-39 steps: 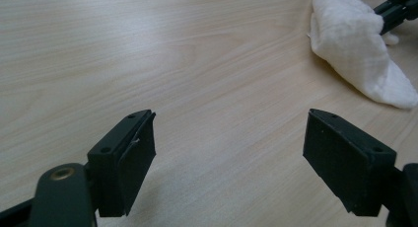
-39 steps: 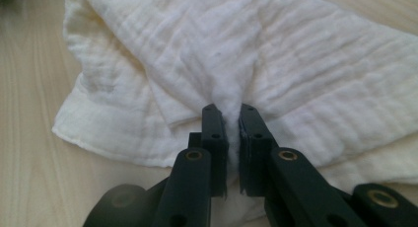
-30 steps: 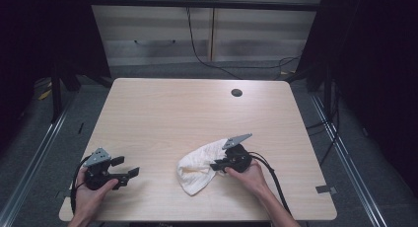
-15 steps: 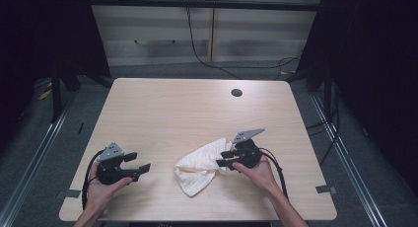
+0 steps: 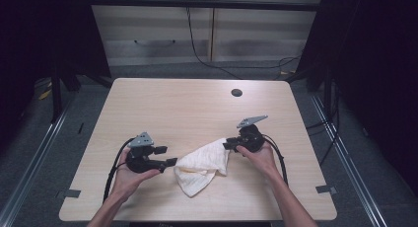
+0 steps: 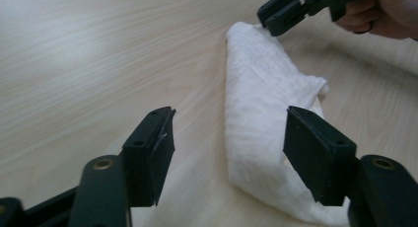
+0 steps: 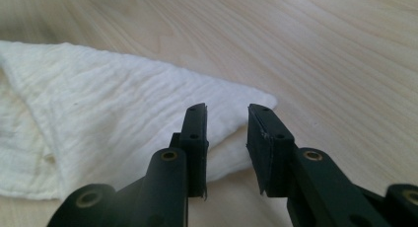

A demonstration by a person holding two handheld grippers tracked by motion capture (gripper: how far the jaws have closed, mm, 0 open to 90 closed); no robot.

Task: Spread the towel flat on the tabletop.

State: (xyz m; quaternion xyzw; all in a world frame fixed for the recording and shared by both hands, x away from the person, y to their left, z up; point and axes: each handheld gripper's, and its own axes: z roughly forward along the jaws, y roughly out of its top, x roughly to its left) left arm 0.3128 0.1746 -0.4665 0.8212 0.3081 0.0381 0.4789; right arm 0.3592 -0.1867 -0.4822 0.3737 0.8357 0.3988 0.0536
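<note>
Cloth [image 5: 204,164], white and crumpled, lies on the desk [image 5: 187,103] near the front edge, about midway between the left and right edges. It is loosely folded, with one pointed corner reaching toward the right and a lower flap hanging toward the front edge.

Right tongs [image 5: 227,145] sit at the cloth's right corner, held in the person's right hand [image 5: 256,155]. In the right gripper view the jaws stand narrowly parted, a slim gap between them, just over the tip of the cloth [image 7: 123,113]; nothing is pinched between them. Cannot tell whether the lower jaw edges touch the fabric.

Left tongs [image 5: 170,157] are at the cloth's left edge, held in the left hand [image 5: 130,175]. In the left gripper view the jaws are spread wide, with bare desk and the near fold of the cloth [image 6: 266,113] between them. One jaw is in front of the cloth; contact cannot be told. They grip nothing.

Round dark hole [image 5: 236,93] sits in the desk toward the back right corner, well apart from the cloth. Cables trail from both grippers toward the front edge.
</note>
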